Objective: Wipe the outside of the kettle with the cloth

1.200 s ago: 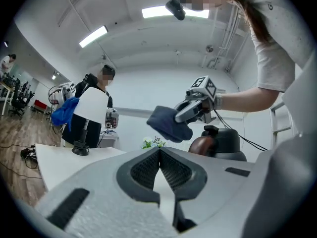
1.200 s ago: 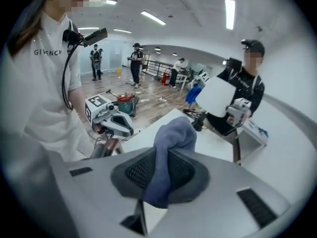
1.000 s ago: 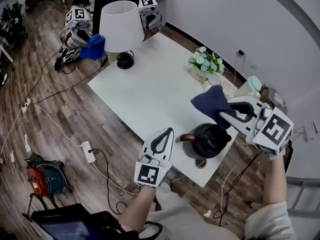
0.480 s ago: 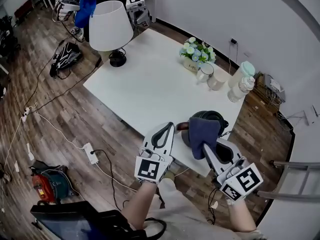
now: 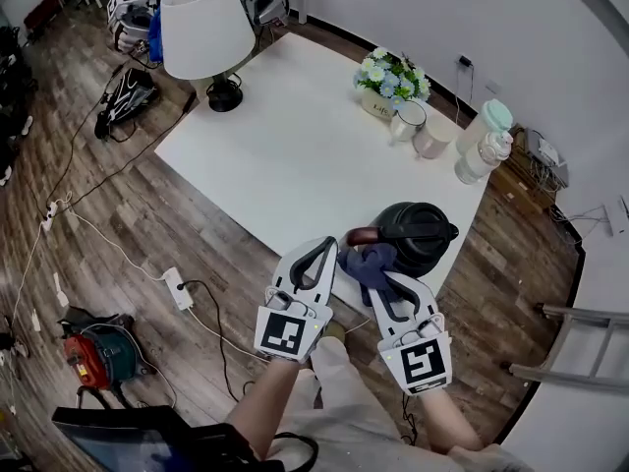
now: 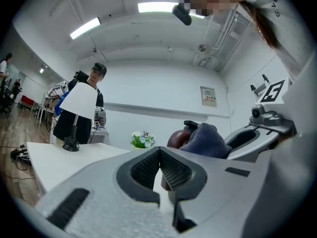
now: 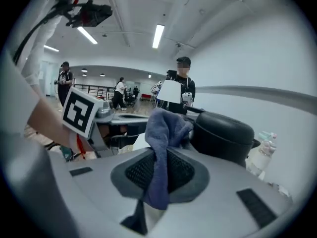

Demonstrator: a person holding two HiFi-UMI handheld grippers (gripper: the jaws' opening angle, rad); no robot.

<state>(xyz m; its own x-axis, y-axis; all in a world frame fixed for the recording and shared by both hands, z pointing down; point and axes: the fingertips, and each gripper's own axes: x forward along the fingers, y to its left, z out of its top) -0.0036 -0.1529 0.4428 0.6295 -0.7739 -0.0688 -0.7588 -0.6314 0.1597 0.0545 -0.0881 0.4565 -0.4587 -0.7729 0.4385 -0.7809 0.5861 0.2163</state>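
Note:
A black kettle (image 5: 418, 232) with a brown spout (image 5: 360, 236) stands near the front right edge of the white table (image 5: 285, 155). My right gripper (image 5: 376, 271) is shut on a dark blue cloth (image 5: 367, 262), which lies bunched against the kettle's near left side by the spout. In the right gripper view the cloth (image 7: 162, 133) hangs between the jaws of the right gripper (image 7: 159, 170), with the kettle (image 7: 224, 135) just behind it. My left gripper (image 5: 324, 251) is shut with nothing in it, just left of the cloth. The left gripper (image 6: 159, 155) looks toward the cloth (image 6: 208, 140).
A white lamp (image 5: 206, 28) stands at the table's far left. Flowers (image 5: 393, 72), two mugs (image 5: 421, 131) and bottles (image 5: 482, 146) sit at the far right. A power strip (image 5: 177, 293) and cables lie on the wood floor. Other people stand beyond the table.
My right gripper has carried the cloth from high on the kettle's right side down to its near left side by the spout. The left gripper has barely moved.

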